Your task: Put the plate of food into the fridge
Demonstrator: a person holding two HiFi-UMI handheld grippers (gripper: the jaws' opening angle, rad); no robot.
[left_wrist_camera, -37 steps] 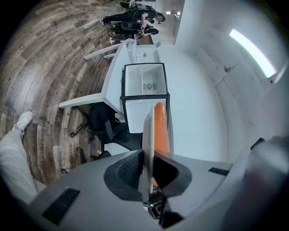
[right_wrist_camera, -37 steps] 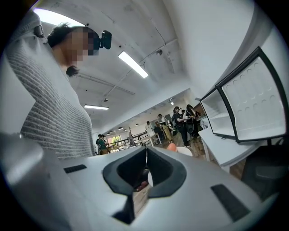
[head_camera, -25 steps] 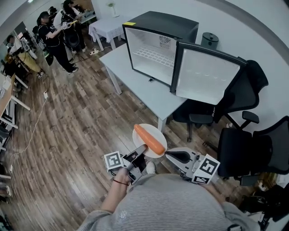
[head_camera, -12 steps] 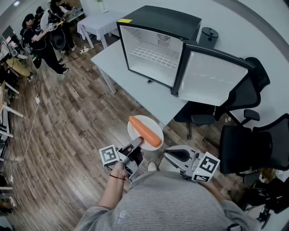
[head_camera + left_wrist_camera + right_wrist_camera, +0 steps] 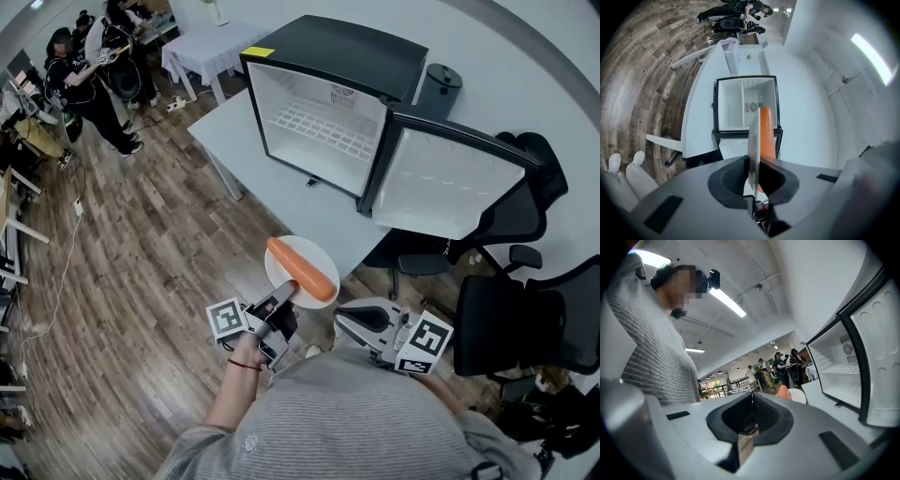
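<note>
- Head view: my left gripper (image 5: 287, 300) is clamped on the white plate (image 5: 281, 258)'s near rim. The carrot (image 5: 302, 269) lies just beyond the fingers, at the white table (image 5: 281, 178)'s corner, above the wooden floor (image 5: 141, 281).
- Left gripper view: the open fridge (image 5: 745, 105) stands straight ahead of the fingers.
- Right gripper view: my right gripper (image 5: 752, 397)'s jaws are together and hold nothing.

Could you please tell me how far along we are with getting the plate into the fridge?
Done: the door of the fridge stands open, and the left gripper is clamped on the plate with the carrot. In hand: the plate is held near the table's corner. Left: setting it inside.
</note>
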